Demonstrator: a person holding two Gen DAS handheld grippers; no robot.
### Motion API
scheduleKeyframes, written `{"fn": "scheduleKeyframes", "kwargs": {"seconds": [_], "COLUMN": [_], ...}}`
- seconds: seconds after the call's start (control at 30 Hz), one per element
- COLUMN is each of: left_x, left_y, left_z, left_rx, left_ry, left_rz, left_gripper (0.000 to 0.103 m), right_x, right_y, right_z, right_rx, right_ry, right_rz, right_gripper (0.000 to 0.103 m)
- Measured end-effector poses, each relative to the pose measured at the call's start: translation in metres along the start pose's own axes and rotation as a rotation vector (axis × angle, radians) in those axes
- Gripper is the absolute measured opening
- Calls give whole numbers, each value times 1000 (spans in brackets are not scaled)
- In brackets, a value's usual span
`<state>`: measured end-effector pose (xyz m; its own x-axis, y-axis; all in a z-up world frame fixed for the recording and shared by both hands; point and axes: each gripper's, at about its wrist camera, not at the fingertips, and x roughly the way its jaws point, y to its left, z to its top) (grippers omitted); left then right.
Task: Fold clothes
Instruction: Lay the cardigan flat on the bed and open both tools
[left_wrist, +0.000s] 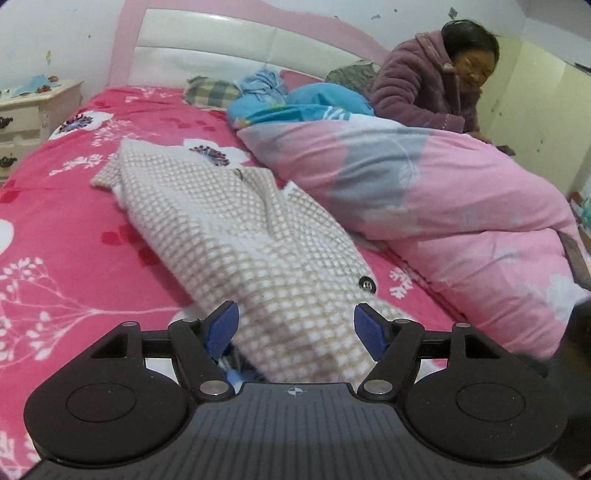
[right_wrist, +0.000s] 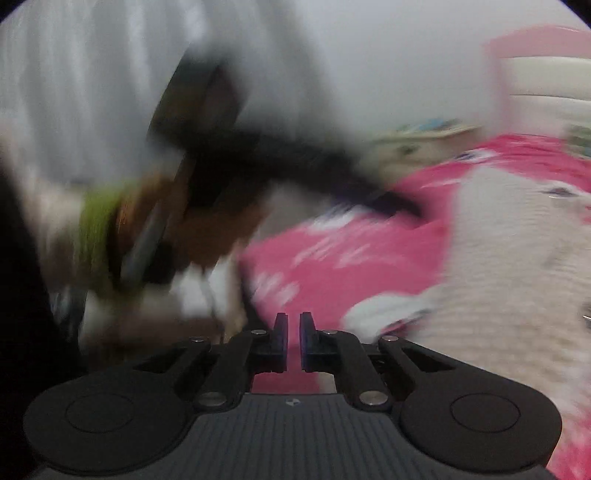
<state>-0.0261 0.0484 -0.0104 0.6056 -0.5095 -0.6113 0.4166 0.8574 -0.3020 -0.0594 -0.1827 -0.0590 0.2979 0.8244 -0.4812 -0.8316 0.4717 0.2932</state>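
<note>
A beige-and-white checked garment (left_wrist: 240, 229) with a dark button (left_wrist: 365, 283) lies bunched lengthwise on the pink flowered bed sheet (left_wrist: 55, 192). My left gripper (left_wrist: 295, 325) hovers over its near end, open, its blue pads wide apart; the cloth shows between them without being pinched. The right wrist view is heavily blurred. There my right gripper (right_wrist: 293, 332) is shut with nothing between its fingers, over the sheet (right_wrist: 332, 266) near the bed's edge. The garment (right_wrist: 517, 277) lies to its right.
A pink and grey quilt (left_wrist: 424, 192) is heaped right of the garment, with blue bedding and pillows behind it. A person in a purple robe (left_wrist: 424, 88) sits at the far right. A cream nightstand (left_wrist: 26, 110) stands left of the headboard (left_wrist: 221, 48). Blurred dark furniture (right_wrist: 207, 147) is beside the bed.
</note>
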Motion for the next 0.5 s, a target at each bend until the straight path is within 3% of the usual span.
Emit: {"fn": "scheduleKeyframes", "kwargs": {"seconds": [0.1, 0.17, 0.2, 0.27, 0.37, 0.43, 0.5], "left_x": [0, 2, 4, 7, 13, 20, 26], "left_y": [0, -2, -3, -3, -2, -3, -5], "left_z": [-9, -14, -17, -20, -23, -22, -21], "left_rx": [-9, 2, 4, 6, 14, 11, 12], "left_ry": [33, 42, 47, 60, 64, 74, 88], "left_rz": [-6, -9, -14, -34, -61, -89, -118], "left_gripper": [70, 70, 70, 70, 70, 70, 70], "right_x": [17, -4, -20, -57, -115, -137, -135], "right_y": [24, 20, 10, -21, -66, -91, -110], "right_z": [-9, -7, -3, -4, -16, -33, -52], "right_rx": [-89, -14, 61, 248, 552, 704, 826], "right_ry": [61, 19, -18, -118, -274, -295, -246], "right_rz": [20, -9, -44, -140, -240, -288, -284], "right_gripper": [7, 11, 14, 35, 47, 61, 63]}}
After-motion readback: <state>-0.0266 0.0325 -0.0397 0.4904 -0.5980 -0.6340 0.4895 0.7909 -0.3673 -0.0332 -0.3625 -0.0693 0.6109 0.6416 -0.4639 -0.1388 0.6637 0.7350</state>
